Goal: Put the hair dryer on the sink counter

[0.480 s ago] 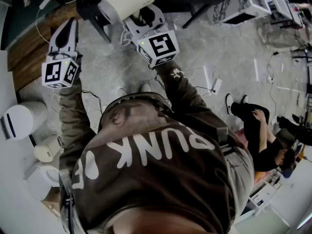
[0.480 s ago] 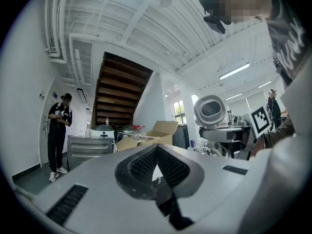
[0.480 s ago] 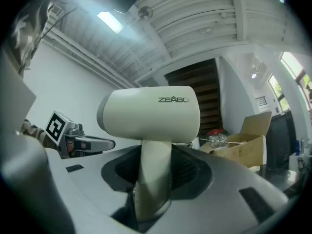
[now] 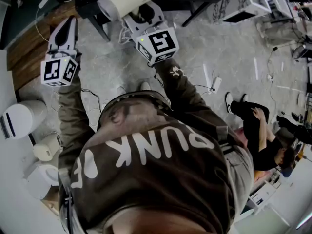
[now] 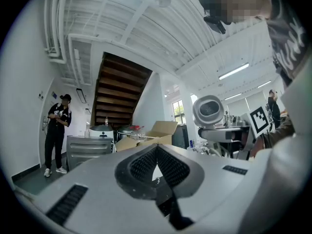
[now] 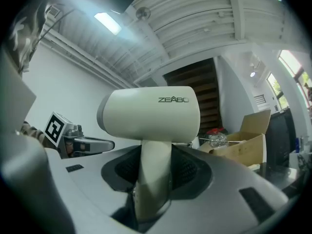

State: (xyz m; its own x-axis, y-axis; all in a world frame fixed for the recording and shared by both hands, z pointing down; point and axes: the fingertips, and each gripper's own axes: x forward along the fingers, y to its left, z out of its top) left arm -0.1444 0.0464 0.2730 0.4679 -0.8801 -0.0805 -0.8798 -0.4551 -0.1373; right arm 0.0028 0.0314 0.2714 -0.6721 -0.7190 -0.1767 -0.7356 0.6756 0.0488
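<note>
Bright white light falls from long ceiling lamps (image 6: 108, 23) and a window (image 5: 178, 112), both gripper views bend round with black corners, and the head view looks a bit soft and grey.

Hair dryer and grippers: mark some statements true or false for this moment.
1. The right gripper is clamped on the hair dryer by its handle. True.
2. The hair dryer is black. False: it is cream-white.
3. The left gripper holds a brush. False: its jaws are together with nothing between them.
4. In the left gripper view, a person in dark clothes stands near a staircase. True.
5. The hair dryer lies on a counter. False: the right gripper holds it up in the air.
</note>
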